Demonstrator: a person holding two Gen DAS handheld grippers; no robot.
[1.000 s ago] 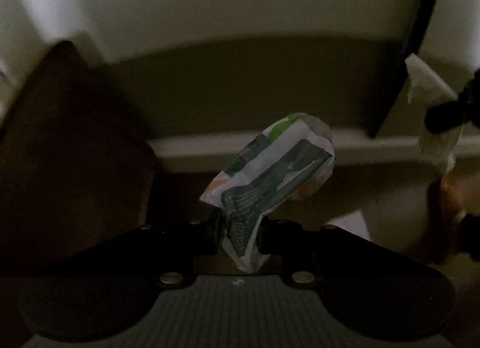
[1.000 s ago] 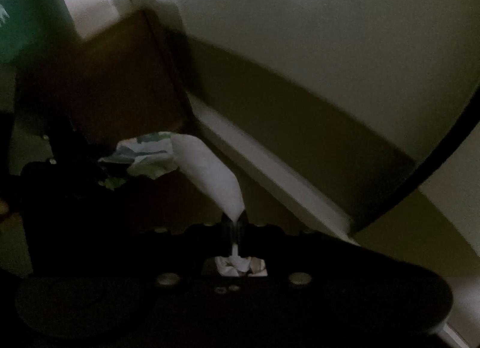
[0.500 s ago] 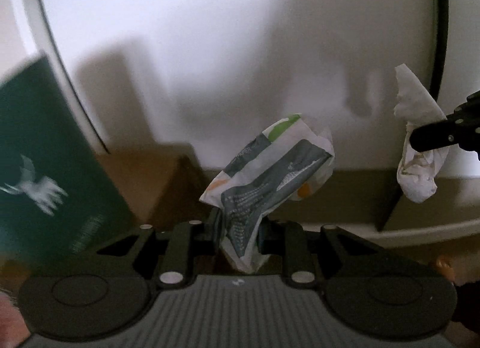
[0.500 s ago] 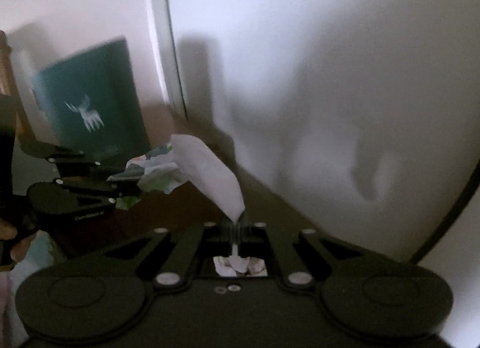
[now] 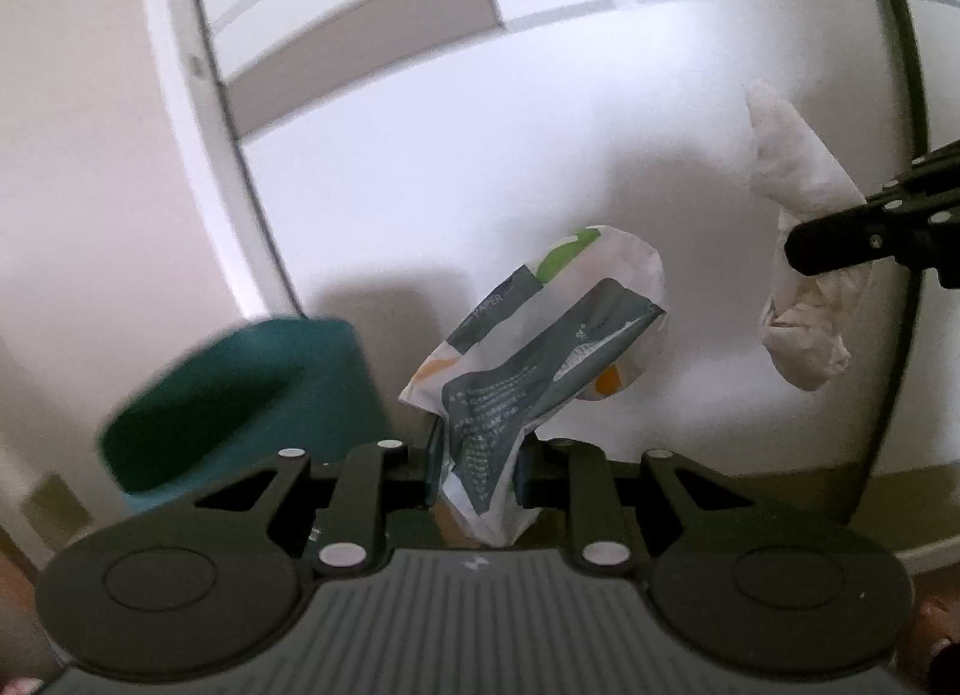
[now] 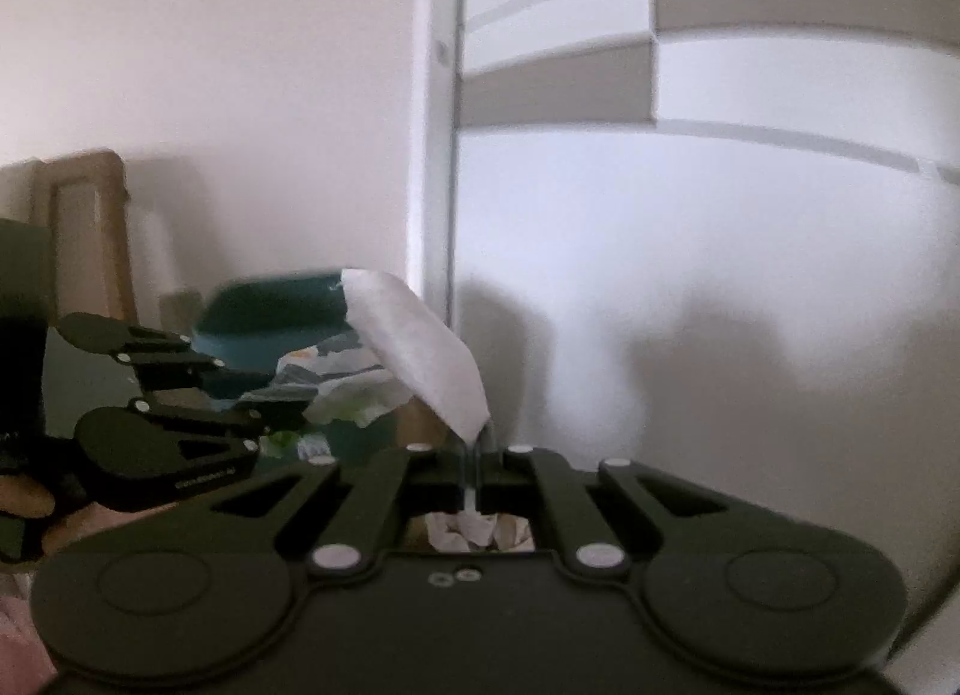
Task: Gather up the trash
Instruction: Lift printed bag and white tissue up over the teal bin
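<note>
My left gripper point(image 5: 474, 455) is shut on a crumpled printed wrapper point(image 5: 540, 353), white with grey, green and orange patches, held up in the air. My right gripper point(image 6: 477, 455) is shut on a white crumpled tissue point(image 6: 420, 347); the tissue also shows at the right of the left wrist view point(image 5: 798, 269) with the right gripper's finger point(image 5: 858, 239) across it. A teal bin point(image 5: 240, 389) stands below and left of the wrapper, open at the top; it also shows in the right wrist view point(image 6: 270, 317). The left gripper point(image 6: 270, 413) with its wrapper point(image 6: 342, 389) sits just in front of the bin there.
A white wall and a white door frame point(image 6: 441, 155) stand close behind. Grey stripes run across the door panel point(image 6: 558, 83). A wooden-framed thing point(image 6: 78, 227) leans against the wall at the left. A hand point(image 6: 24, 503) holds the left gripper.
Both grippers have tilted upward and moved left, from the dark floor and baseboard to the wall. The teal bin has come nearer and lower in view. Both grips are unchanged.
</note>
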